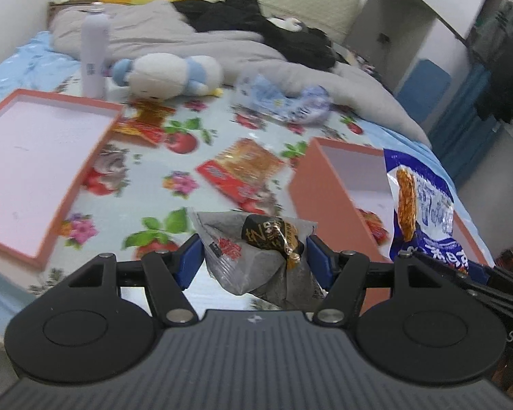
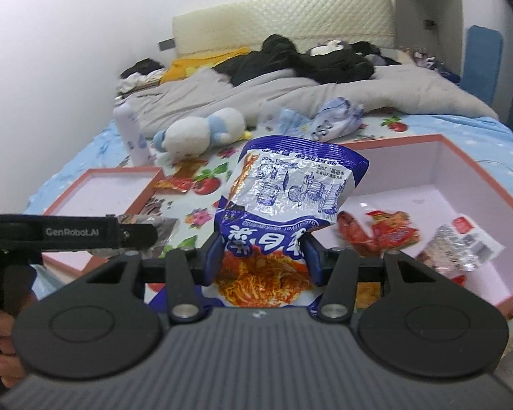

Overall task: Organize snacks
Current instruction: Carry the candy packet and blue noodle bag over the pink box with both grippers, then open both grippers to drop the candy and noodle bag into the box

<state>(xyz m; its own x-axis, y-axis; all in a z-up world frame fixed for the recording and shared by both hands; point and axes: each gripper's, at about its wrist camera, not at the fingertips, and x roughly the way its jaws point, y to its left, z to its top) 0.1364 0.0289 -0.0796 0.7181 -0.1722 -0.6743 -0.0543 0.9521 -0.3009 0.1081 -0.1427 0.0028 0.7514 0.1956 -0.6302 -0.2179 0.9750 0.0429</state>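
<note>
My left gripper [image 1: 251,259] is shut on a grey snack packet [image 1: 256,256] with a black and gold label, held above the floral sheet. My right gripper [image 2: 263,256] is shut on a blue and silver noodle snack bag [image 2: 287,198], which also shows at the right of the left wrist view [image 1: 424,212]. The bag hangs beside the left wall of an orange box [image 2: 468,157] that holds red packets [image 2: 383,232] and a silver packet [image 2: 461,242]. A second orange box [image 1: 0,109] lies at the left. Red snack packets [image 1: 242,171] lie loose between the boxes.
A white plush toy [image 1: 167,75], a white spray bottle [image 1: 94,58] and crumpled blue-white wrappers [image 1: 290,102] lie further up the bed. A grey duvet [image 1: 188,37] and black clothes [image 1: 256,24] cover the far end. The left gripper's body [image 2: 71,232] shows beside the right one.
</note>
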